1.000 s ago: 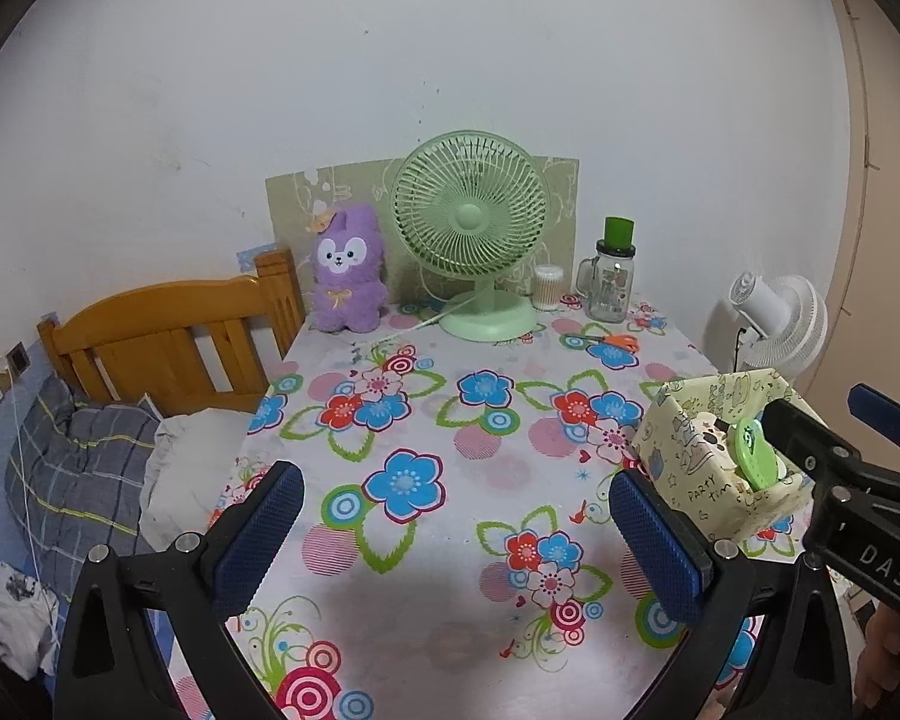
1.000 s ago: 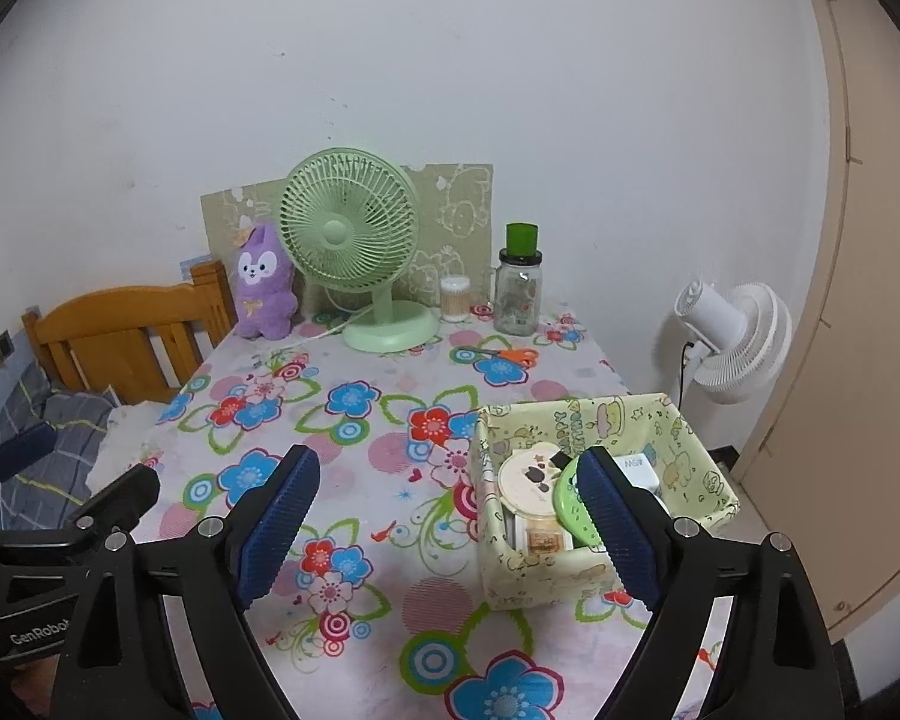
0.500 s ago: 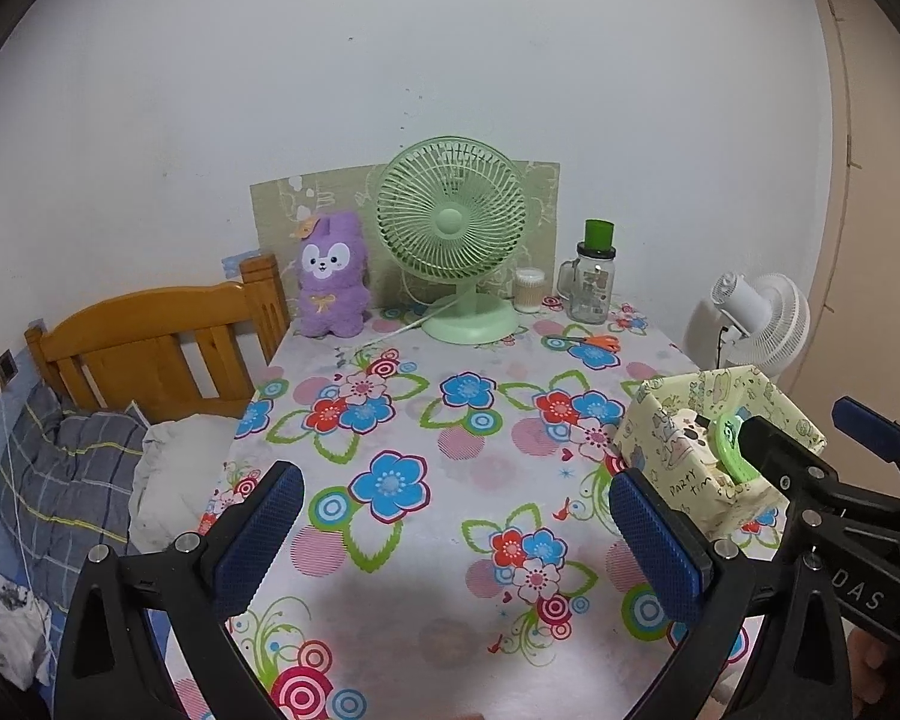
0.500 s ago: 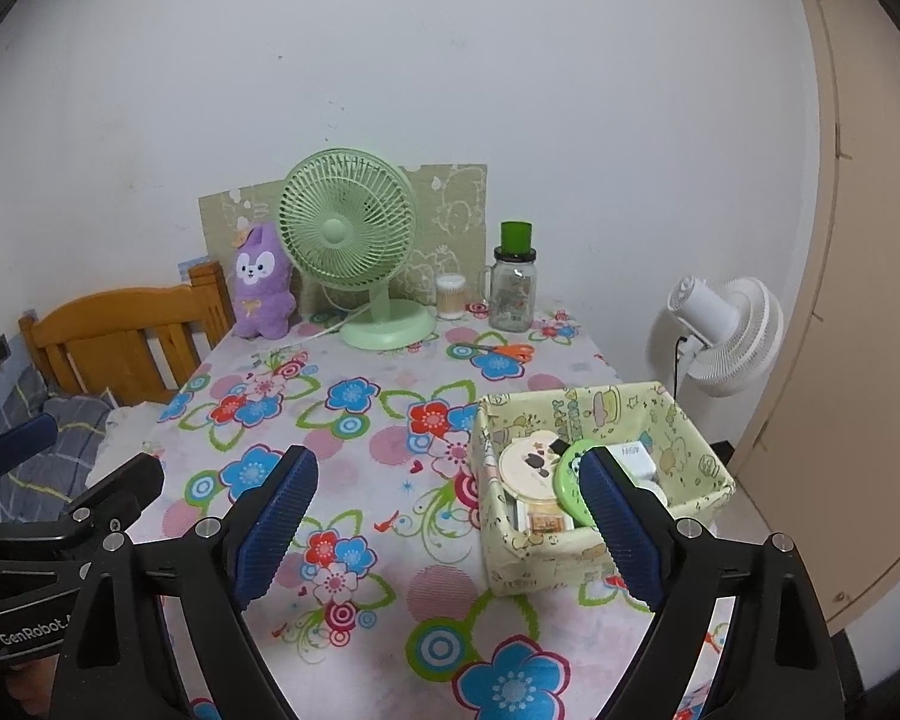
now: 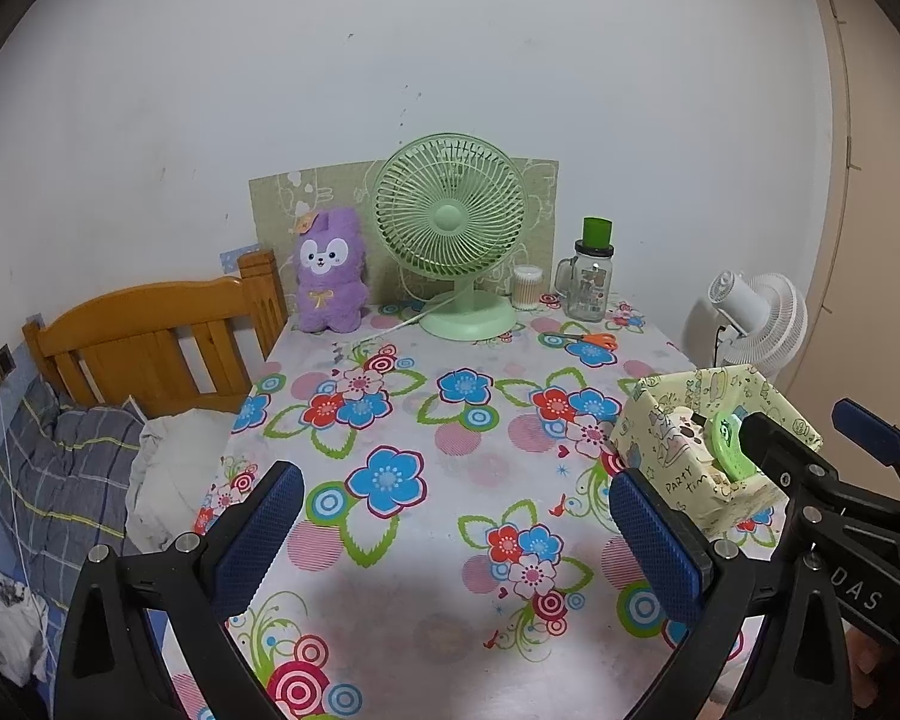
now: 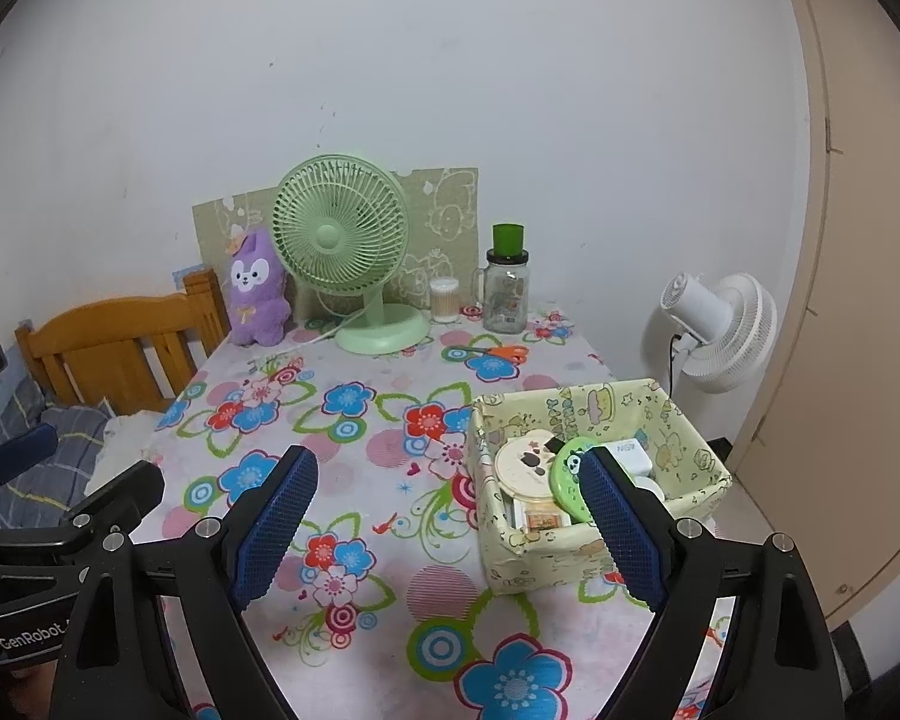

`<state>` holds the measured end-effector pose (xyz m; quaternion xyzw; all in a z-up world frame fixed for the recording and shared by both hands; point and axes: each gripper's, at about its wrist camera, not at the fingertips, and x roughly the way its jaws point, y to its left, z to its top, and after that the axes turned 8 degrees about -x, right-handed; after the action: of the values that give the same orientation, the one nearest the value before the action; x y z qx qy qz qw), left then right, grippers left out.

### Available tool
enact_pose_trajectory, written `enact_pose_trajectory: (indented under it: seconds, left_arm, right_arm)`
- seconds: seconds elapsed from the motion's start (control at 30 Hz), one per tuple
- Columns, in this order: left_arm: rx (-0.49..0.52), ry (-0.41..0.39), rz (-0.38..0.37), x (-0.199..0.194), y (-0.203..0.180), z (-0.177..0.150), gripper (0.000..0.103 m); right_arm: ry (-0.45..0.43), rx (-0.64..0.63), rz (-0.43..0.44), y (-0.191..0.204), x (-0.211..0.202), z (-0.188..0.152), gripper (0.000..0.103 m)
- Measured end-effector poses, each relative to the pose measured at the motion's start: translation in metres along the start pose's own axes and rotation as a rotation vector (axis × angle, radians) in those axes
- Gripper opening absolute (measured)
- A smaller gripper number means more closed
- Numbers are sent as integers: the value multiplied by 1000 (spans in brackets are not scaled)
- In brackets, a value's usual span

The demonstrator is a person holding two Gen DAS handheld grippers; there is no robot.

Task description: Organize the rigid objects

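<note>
A yellow patterned box (image 6: 600,531) stands at the table's right side, also in the left wrist view (image 5: 666,450). Inside lie a round cream case (image 6: 525,468), a green panda disc (image 6: 570,474), a white charger (image 6: 630,456) and small items. Orange-handled scissors (image 6: 498,351) lie near the back, also in the left wrist view (image 5: 588,339). My left gripper (image 5: 456,534) is open and empty above the near table. My right gripper (image 6: 444,528) is open and empty, its right finger beside the box.
At the back stand a green desk fan (image 5: 450,240), a purple plush (image 5: 330,270), a cotton-swab jar (image 5: 527,287) and a green-lidded glass jar (image 5: 591,282). A wooden bed headboard (image 5: 150,336) is left, a white fan (image 5: 756,318) right. The floral tablecloth (image 5: 390,420) covers the table.
Both grippers have drawn back and up from the table, so the fan and box look smaller and farther. Both stay open. Nothing on the table has moved.
</note>
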<state>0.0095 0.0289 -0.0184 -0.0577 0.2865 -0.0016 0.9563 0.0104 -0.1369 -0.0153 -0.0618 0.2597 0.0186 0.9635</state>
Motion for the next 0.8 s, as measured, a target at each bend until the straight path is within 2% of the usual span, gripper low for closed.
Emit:
enact_pose_trajectory:
  seconds: [0.8]
  left_arm:
    - [-14, 4, -6, -1, 5, -2, 103]
  right_arm:
    - [-4, -3, -10, 2, -1, 0, 91]
